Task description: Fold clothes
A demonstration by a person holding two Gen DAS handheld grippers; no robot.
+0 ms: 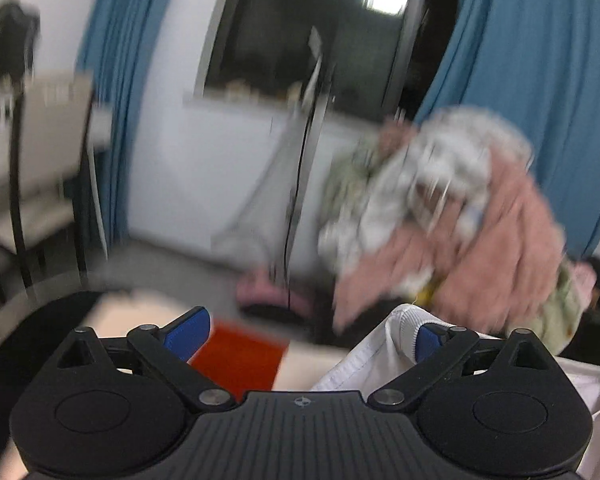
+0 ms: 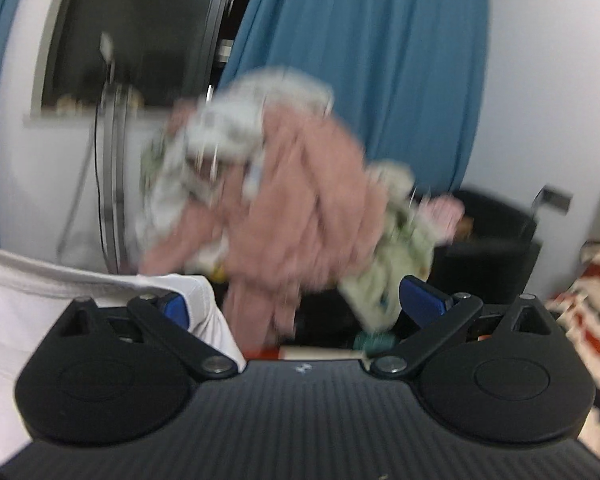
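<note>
Clothes [image 2: 300, 204]: one heap, two curtains [image 2: 380, 60].

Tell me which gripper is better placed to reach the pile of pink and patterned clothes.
Probably the right: the pile is centred ahead of the right gripper, jaws open. For the left gripper, also open, it lies off to one side. Blur limits certainty.

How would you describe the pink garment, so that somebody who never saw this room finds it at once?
Find the blue curtain beside the dark window. In front of it stands a heap of clothes. The pink garment is its largest piece, plain dusty pink and ribbed, while its neighbours are pale printed fabrics.
</note>
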